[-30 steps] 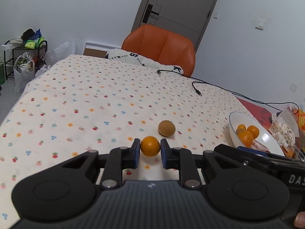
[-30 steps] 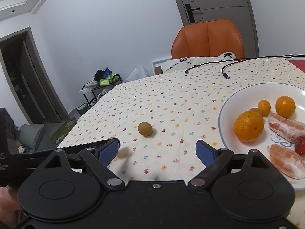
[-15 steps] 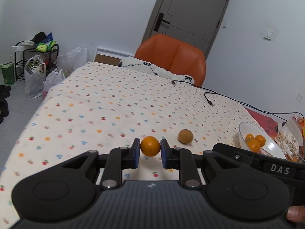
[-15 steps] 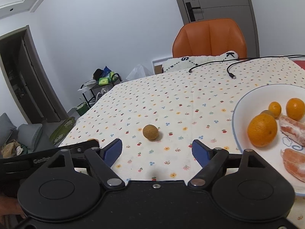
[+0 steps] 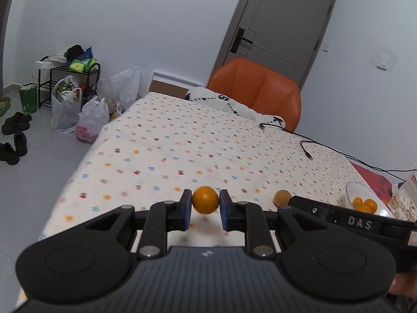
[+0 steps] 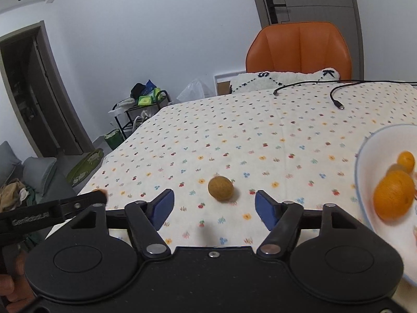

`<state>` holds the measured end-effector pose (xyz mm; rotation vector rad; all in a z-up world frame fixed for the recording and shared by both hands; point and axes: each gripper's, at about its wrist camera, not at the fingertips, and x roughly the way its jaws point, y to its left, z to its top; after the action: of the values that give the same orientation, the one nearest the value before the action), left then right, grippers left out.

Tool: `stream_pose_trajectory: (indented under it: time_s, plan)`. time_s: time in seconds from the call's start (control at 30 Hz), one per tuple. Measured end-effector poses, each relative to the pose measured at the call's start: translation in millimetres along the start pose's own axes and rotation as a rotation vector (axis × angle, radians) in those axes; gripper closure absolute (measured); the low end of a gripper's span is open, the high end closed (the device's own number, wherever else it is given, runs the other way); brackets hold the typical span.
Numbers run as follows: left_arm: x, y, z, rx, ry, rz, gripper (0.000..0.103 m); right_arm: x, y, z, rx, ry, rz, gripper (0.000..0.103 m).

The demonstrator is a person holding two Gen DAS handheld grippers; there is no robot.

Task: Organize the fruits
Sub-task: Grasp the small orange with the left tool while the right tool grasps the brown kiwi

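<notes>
Lifted higher since a second ago: left gripper (image 5: pixel 206 207) carried up and back off the floral tablecloth (image 5: pixel 182 151), orange (image 5: pixel 205 199) clamped between both blue pads and hanging clear of the cloth, shadow below. Meanwhile swung leftward: right gripper (image 6: pixel 211 207), jaws spread wide and holding nothing, now lined up on the brown round fruit (image 6: pixel 220 188) lying loose on the cloth just ahead, between the two fingertips' line of reach.

Step in hand, by the look of it: carrying the orange to the white bowl (image 5: pixel 350 191), well off to the right, already loaded with several oranges (image 6: pixel 394 195).

Next move probably needs a sideways carry over the cloth, past the right-hand tool, then a low release inside the rim so nothing rolls out. For the brown fruit: forward and down until both pads flank it, then a gentle close.

Farther back, out of the way: two black cables (image 6: pixel 336 99), fleecy cushion (image 5: pixel 234 107), orange chair (image 5: pixel 256 88), grey door (image 5: pixel 284 26).
</notes>
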<state>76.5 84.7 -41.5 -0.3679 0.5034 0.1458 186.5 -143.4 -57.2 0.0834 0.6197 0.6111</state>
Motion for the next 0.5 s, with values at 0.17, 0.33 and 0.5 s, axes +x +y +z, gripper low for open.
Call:
stream_pose_trajectory:
  time_s: [0.17,0.33,0.5]
  plan:
    - [-2,11,1,-0.013,-0.004,0.018,0.082,16,1,1,0.004,0.015,-0.026,0.046]
    - [0,16,-1,-0.023,0.002,0.024,0.082,27,5,-2,-0.019,0.028,-0.045,0.056]
    - [3,15,-1,-0.023,0.006,0.019,0.082,32,6,1,-0.039,0.027,-0.052,0.079]
